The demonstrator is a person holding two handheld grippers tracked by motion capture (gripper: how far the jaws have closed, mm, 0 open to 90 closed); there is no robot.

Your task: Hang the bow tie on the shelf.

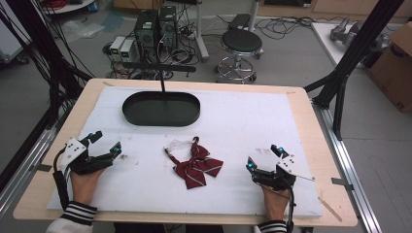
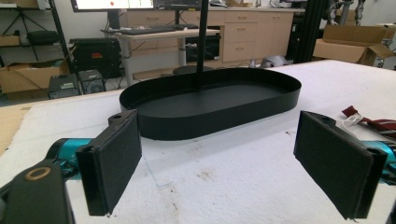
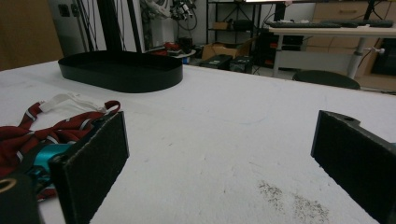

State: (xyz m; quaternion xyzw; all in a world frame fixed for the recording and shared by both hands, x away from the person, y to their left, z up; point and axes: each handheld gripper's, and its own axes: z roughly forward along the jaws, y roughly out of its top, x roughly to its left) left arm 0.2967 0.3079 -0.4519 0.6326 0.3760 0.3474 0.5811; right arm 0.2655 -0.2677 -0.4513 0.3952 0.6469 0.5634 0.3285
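Note:
A dark red bow tie (image 1: 197, 166) with thin white stripes and a white strap lies on the white mat near the table's middle front. My left gripper (image 1: 106, 141) rests on the mat at the front left, jaws wide open and empty. My right gripper (image 1: 263, 158) rests at the front right, also open with nothing between its pads. In the left gripper view the bow tie (image 2: 369, 122) shows at the right edge, beyond the right pad (image 2: 334, 161). In the right gripper view the bow tie (image 3: 51, 128) lies just left of the left pad (image 3: 93, 163).
A black oval tray (image 1: 161, 108) with a low wall stands at the back of the mat, a thin black post rising behind it. The tray (image 2: 210, 100) faces my left gripper; the tray (image 3: 121, 70) sits far left of my right one. Small dirt specks mark the mat.

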